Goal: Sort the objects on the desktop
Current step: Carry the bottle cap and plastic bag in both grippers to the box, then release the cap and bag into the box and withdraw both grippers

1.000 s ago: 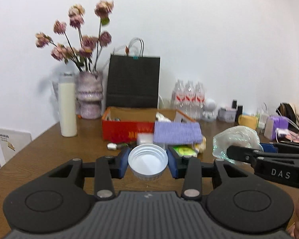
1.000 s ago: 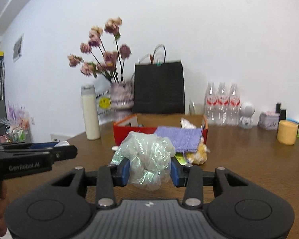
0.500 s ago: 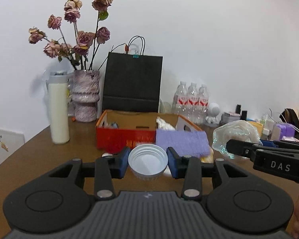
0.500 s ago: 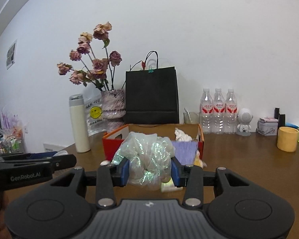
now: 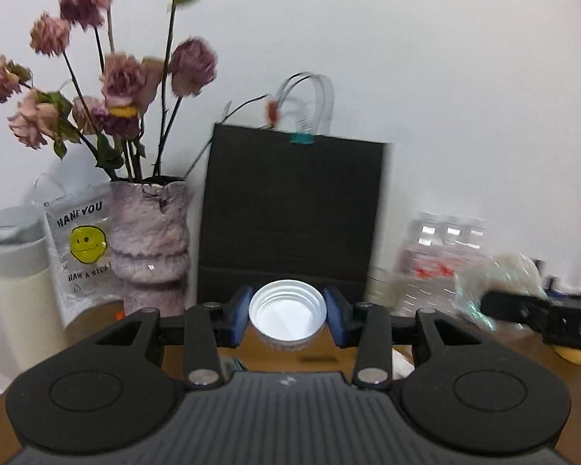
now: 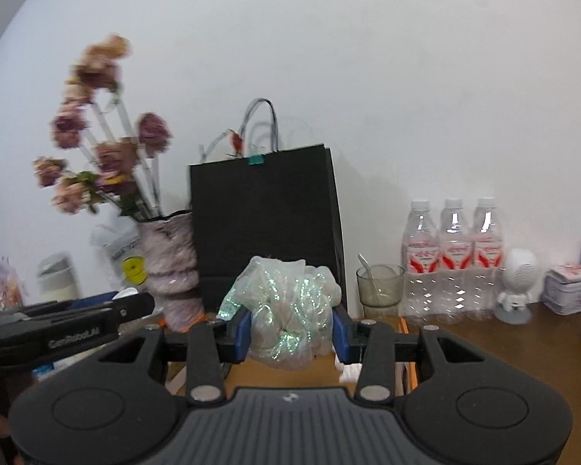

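Left wrist view: fingers (image 5: pixel 242 312) clamp the white lid (image 5: pixel 287 313); right fingers (image 6: pixel 241 327) clamp the crumpled plastic wrap (image 6: pixel 286 310).

Motion blurs the water bottles (image 5: pixel 441 267) and flowers (image 5: pixel 112 73); the thermos (image 5: pixel 15 290) is edge-cropped.

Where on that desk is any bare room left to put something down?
Bare wood shows on the table, in front of the water bottles and the white figurine. It is crowded along the wall: vase, black paper bag, glass cup.
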Demonstrator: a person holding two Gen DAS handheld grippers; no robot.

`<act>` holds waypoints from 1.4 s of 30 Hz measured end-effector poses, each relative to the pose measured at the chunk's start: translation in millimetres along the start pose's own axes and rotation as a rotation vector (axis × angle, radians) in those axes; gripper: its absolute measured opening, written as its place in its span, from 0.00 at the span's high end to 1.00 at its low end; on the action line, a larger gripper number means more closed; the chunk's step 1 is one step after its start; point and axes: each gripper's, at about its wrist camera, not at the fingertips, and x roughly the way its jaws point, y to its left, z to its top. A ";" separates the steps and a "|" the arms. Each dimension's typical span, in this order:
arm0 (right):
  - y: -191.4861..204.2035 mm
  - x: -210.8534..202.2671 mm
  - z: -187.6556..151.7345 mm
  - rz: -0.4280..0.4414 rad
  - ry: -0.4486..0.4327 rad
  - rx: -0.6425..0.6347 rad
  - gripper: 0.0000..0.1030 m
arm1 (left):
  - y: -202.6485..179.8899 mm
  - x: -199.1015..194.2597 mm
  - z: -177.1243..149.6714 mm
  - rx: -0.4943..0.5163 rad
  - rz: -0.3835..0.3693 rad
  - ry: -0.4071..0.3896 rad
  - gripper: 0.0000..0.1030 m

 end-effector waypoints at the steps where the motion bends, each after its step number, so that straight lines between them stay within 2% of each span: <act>1: -4.4 20.1 7.3 -0.002 0.037 0.006 0.61 | 0.7 20.7 3.1 0.021 0.006 0.020 0.60; 3: -13.4 62.7 17.3 -0.019 0.111 0.044 0.61 | 0.6 55.6 2.2 0.057 0.036 0.038 0.60; 5: -17.9 99.5 19.0 -0.056 0.174 0.046 0.61 | 3.0 89.0 -1.2 0.061 0.053 0.107 0.60; 8: -18.1 145.4 13.4 -0.079 0.282 0.024 0.61 | 10.3 129.6 -10.1 0.005 0.032 0.246 0.60; 11: -22.8 194.1 1.4 -0.070 0.440 0.059 0.61 | 8.1 167.4 -29.3 0.046 0.026 0.407 0.60; 13: -24.9 221.2 -12.3 -0.080 0.528 0.065 0.61 | 7.7 187.4 -44.8 0.059 0.035 0.550 0.60; 15: -27.2 239.9 -22.3 -0.100 0.587 0.066 0.61 | 7.6 189.1 -46.8 0.066 0.033 0.571 0.58; 18: -26.8 254.8 -34.8 -0.120 0.647 0.030 0.57 | 6.9 187.9 -46.5 0.062 0.029 0.580 0.38; 19: -26.6 255.2 -36.1 -0.117 0.654 0.027 0.56 | 5.7 189.6 -46.2 0.069 0.020 0.591 0.32; 21: -27.5 253.5 -34.5 -0.114 0.667 0.040 0.50 | 2.5 191.1 -43.4 0.106 0.007 0.573 0.26; 22: -29.6 250.3 -32.3 -0.122 0.669 0.050 0.49 | 1.1 190.4 -41.1 0.130 0.016 0.567 0.19; 23: -31.5 247.8 -27.7 -0.130 0.669 0.056 0.47 | 0.6 190.2 -36.8 0.144 0.025 0.570 0.18; 24: -32.2 243.7 -21.7 -0.129 0.662 0.057 0.45 | 2.8 188.4 -30.7 0.140 0.021 0.566 0.18; 26: -32.6 233.6 -8.2 -0.124 0.646 0.058 0.32 | 10.4 186.1 -16.5 0.104 0.014 0.570 0.15; 29: -29.8 216.2 14.8 -0.133 0.642 0.034 0.28 | 16.6 174.5 4.3 0.056 0.013 0.601 0.08; 30: -28.1 210.6 22.2 -0.140 0.651 0.020 0.27 | 19.0 169.5 10.9 0.042 0.006 0.624 0.03; 32: -25.5 200.2 32.3 -0.144 0.688 0.004 0.17 | 21.1 158.6 19.4 0.022 0.000 0.666 0.02; 37: -19.6 163.1 42.9 -0.124 0.778 0.006 0.15 | 28.6 123.8 25.5 -0.035 0.052 0.724 0.01; 40: -11.1 134.3 48.2 -0.119 0.746 0.005 0.15 | 23.1 94.2 16.8 -0.023 0.072 0.699 0.00; 42: -9.0 112.4 48.3 -0.108 0.677 -0.001 0.15 | 16.2 70.4 10.8 0.008 0.075 0.627 0.00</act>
